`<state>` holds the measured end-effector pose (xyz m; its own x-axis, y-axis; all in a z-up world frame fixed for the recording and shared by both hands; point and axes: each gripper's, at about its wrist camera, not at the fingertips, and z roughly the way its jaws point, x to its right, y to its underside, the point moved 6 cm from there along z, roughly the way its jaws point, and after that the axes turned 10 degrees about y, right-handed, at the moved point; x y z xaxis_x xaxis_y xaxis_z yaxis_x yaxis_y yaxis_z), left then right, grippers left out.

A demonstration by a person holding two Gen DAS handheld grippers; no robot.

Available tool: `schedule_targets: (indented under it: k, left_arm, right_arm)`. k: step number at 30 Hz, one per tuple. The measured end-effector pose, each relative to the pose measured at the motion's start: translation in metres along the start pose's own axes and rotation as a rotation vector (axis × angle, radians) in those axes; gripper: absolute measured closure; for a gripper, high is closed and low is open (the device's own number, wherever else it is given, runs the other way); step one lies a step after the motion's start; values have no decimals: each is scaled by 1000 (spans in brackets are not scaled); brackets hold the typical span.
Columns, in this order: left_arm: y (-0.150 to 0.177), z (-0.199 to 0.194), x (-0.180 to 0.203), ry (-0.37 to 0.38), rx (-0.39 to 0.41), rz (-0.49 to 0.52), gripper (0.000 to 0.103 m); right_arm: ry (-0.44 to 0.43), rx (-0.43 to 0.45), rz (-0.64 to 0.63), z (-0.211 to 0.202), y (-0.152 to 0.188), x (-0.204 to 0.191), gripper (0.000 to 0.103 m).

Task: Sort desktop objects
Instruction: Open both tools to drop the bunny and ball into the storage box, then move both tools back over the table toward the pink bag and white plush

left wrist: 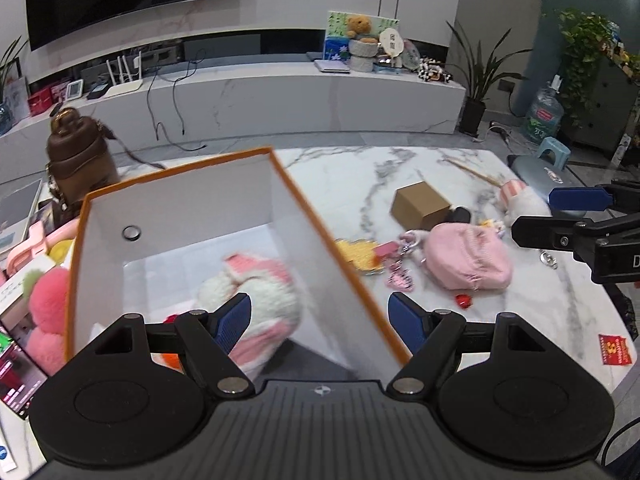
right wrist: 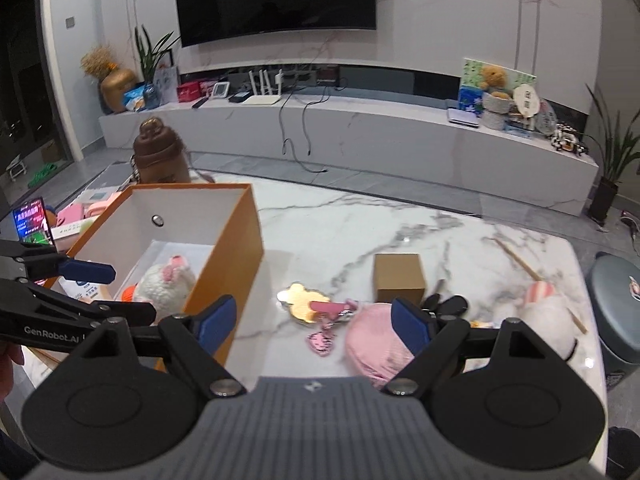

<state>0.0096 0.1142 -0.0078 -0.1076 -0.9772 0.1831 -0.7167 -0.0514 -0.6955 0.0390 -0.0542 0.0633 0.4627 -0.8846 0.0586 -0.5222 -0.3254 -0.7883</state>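
A white-and-pink plush toy [left wrist: 256, 300] lies inside the orange-edged box [left wrist: 320, 240] at the left of the marble bench [left wrist: 520, 320]. Above the box hangs the left claw [left wrist: 320, 320], jaws apart and empty. On the bench right of the box lie a pink pouch [right wrist: 376, 344], a yellow charm [right wrist: 300, 300] and a small cardboard box [right wrist: 400, 276]. The right claw [right wrist: 316, 324] hovers over them, jaws apart, gripping nothing.
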Motion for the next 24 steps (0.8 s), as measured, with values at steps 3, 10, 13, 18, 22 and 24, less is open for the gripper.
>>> schedule_targets:
  k: [3,10,13,18,22,24]
  left_arm:
    - [-7,-5,13,17,30,-11,14]
    - [-42,-69,37,24,123,-129,14]
    - [-51,-92,46,117,159,-188,14]
    - [-66,-102,64,139,189,-178,14]
    - [-72,-85,75,177,171,-157,14]
    - [-73,-69,76,174,151,-151,14]
  right_arm:
    - [15,14,21,-9,1,15,18]
    - [58,40,131,-32,8,60,18]
    - [80,48,168,-42,14,83,18]
    - [127,60,207,-48,18,115,18]
    - [160,54,230,-41,20,135,17]
    - [165,50,226,-38,21,138,18]
